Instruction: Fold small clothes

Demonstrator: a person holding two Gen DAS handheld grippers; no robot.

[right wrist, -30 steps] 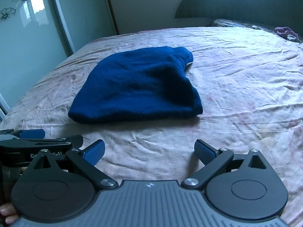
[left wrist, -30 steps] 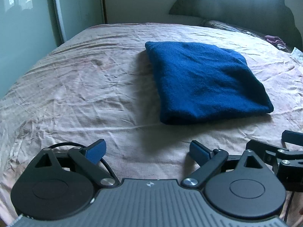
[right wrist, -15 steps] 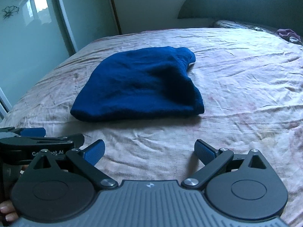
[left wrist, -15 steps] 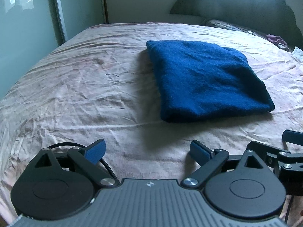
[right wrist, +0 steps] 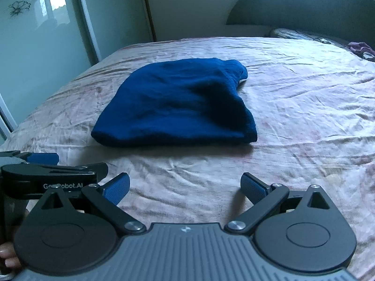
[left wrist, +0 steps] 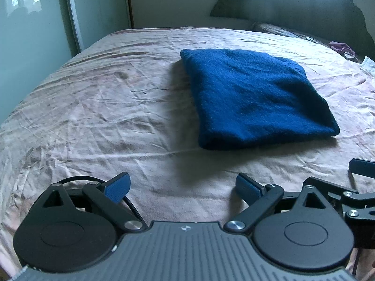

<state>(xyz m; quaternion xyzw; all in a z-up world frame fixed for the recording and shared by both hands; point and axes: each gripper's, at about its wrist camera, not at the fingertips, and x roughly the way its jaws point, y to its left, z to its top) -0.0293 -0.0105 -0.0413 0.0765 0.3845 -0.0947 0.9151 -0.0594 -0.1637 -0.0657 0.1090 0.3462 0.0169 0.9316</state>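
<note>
A dark blue knitted garment (left wrist: 255,98) lies folded flat on the bed, seen right of centre in the left wrist view and as the same blue garment (right wrist: 178,105) left of centre in the right wrist view. My left gripper (left wrist: 182,186) hovers open over bare sheet, short of the garment's near edge. My right gripper (right wrist: 185,187) is open too, with nothing between its blue pads, also short of that edge. Each gripper shows at the edge of the other's view.
The pinkish wrinkled sheet (left wrist: 93,117) covers the whole bed. A dark headboard (right wrist: 304,7) and a patterned pillow (right wrist: 302,35) stand at the far end. A purple cloth (right wrist: 361,49) lies at the far right. Mirrored wardrobe doors (right wrist: 46,35) run along the left.
Both views have shifted slightly, with the garment sitting a little further away and lower in frame. The garment itself has not moved and both grippers stay open.
</note>
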